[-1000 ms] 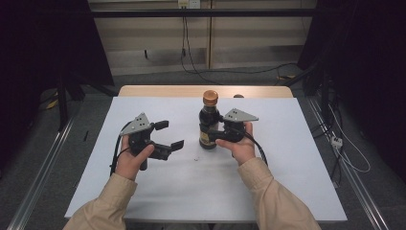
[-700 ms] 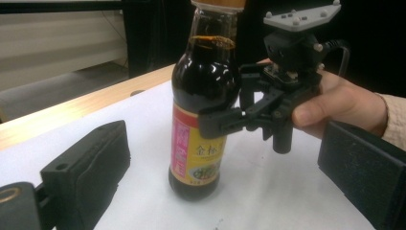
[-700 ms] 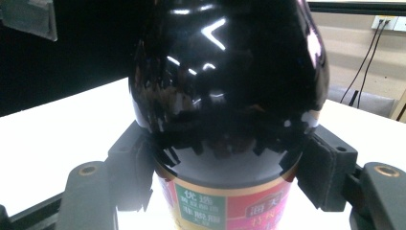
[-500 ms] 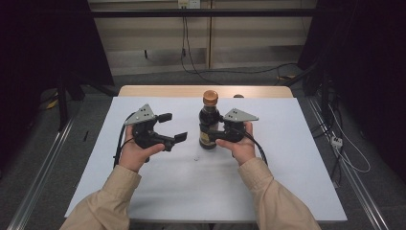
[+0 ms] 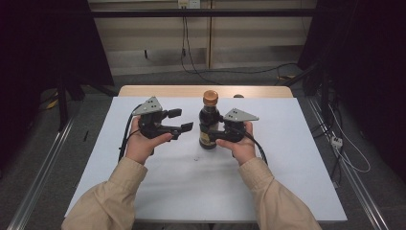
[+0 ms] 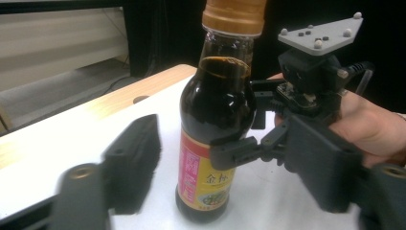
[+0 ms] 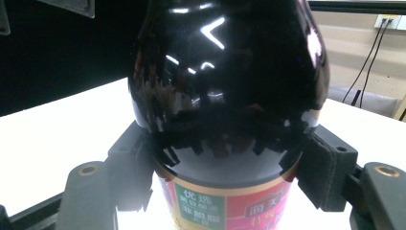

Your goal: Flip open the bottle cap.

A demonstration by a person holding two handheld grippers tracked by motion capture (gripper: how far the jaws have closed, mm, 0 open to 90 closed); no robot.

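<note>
Sleeves in tan came in from the near edge of the white table [image 5: 297, 191], each hand carrying a tool. The right tool [image 5: 214, 132] was clenched on the lower body of the soy sauce bottle [image 5: 208, 125], its pads pressing the glass from both sides just above the label [image 7: 225, 203], and the bottle stood upright near the middle of the table, toward its far side. The left tool [image 5: 181, 120] sat just left of the bottle, apart from it, holding nothing; its jaws had just been closing partway, with a gap left between them and nothing in that gap. Seen along the left tool, the orange cap [image 6: 234, 17] rose well above its jaws. The likely step was bringing the left tool up to that cap. To do it well, the right tool should keep the bottle firm and vertical while the left lifts to cap height, centres the cap between both pads, and closes squarely before any twist, so the bottle neither tips nor spills.
</note>
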